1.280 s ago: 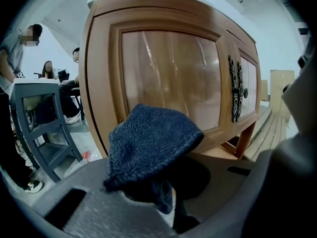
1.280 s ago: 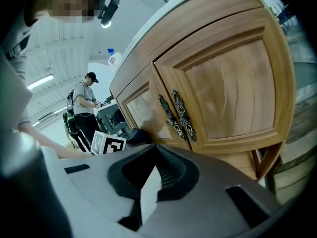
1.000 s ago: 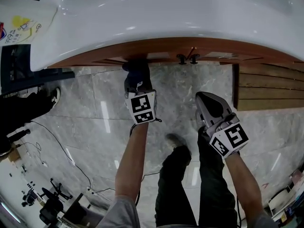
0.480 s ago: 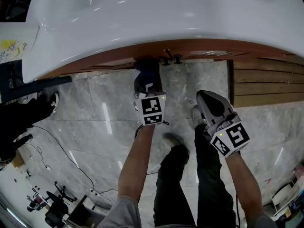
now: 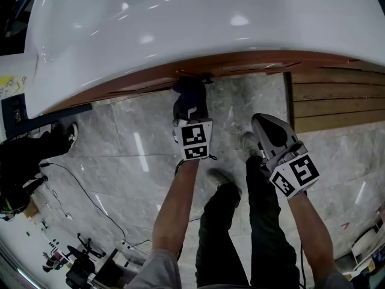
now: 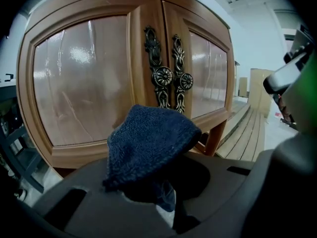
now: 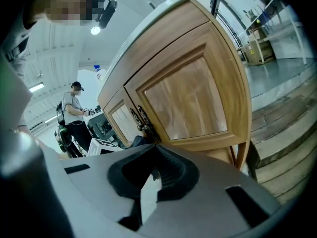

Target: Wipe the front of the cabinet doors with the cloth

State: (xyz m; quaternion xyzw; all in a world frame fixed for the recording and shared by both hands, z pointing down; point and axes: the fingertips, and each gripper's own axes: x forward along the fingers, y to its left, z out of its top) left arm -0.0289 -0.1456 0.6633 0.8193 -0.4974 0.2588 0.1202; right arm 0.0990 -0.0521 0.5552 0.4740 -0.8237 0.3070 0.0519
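The wooden cabinet doors (image 6: 84, 83) fill the left gripper view, with two ornate dark metal handles (image 6: 163, 76) at the centre seam. My left gripper (image 6: 148, 180) is shut on a dark blue cloth (image 6: 148, 140), which bunches over its jaws just in front of the left door's lower part, near the handles. In the head view the cloth (image 5: 190, 96) sits under the white countertop (image 5: 198, 23), against the cabinet edge. My right gripper (image 5: 272, 134) hangs back from the cabinet, to the right. Its jaws (image 7: 153, 150) are shut with nothing in them, and the right door (image 7: 185, 100) lies ahead.
Wooden slat decking (image 5: 337, 101) lies on the floor right of the cabinet. My legs and shoes (image 5: 225, 179) stand on the grey marble floor (image 5: 120, 155). Cables (image 5: 78, 185) trail at the left. A person (image 7: 74, 113) stands in the far background by equipment.
My left gripper has carried the cloth rightward along the door, closer to the handles. The right gripper has stayed in about the same place.
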